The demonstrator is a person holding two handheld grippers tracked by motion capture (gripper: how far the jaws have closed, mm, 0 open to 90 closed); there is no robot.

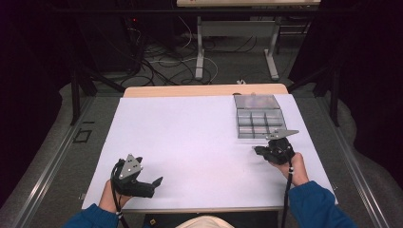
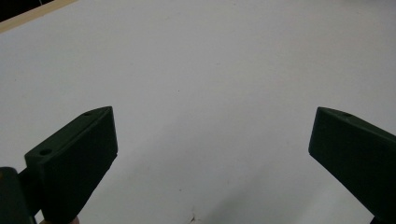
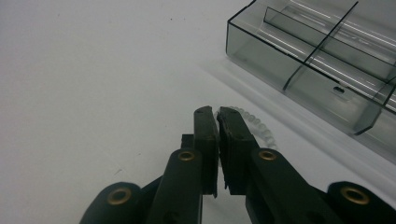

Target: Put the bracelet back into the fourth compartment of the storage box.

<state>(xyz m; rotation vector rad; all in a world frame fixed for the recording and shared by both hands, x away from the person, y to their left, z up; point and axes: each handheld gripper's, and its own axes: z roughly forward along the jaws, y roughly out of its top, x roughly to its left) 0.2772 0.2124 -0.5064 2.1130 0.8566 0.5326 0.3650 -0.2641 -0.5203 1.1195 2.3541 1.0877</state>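
My right gripper (image 3: pixel 215 112) is shut on a short string of clear beads (image 3: pixel 256 124), which curves away to the right of the jaw tips just above the white table (image 3: pixel 93 70). Right behind it stands a clear plastic compartment box (image 3: pixel 317 60) with its dividers showing. From above, the right gripper (image 1: pixel 259 150) sits just in front of the box (image 1: pixel 259 124), whose lid is folded back. My left gripper (image 2: pixel 215 114) is open over bare table with nothing between its jaws. It sits near the front left edge (image 1: pixel 149 183).
A white sheet covers the table (image 1: pixel 190 133), with a wooden strip along the far edge (image 1: pixel 204 90). Beyond it are floor cables (image 1: pixel 166 61) and the legs of another table (image 1: pixel 199 52). Dark curtains flank both sides.
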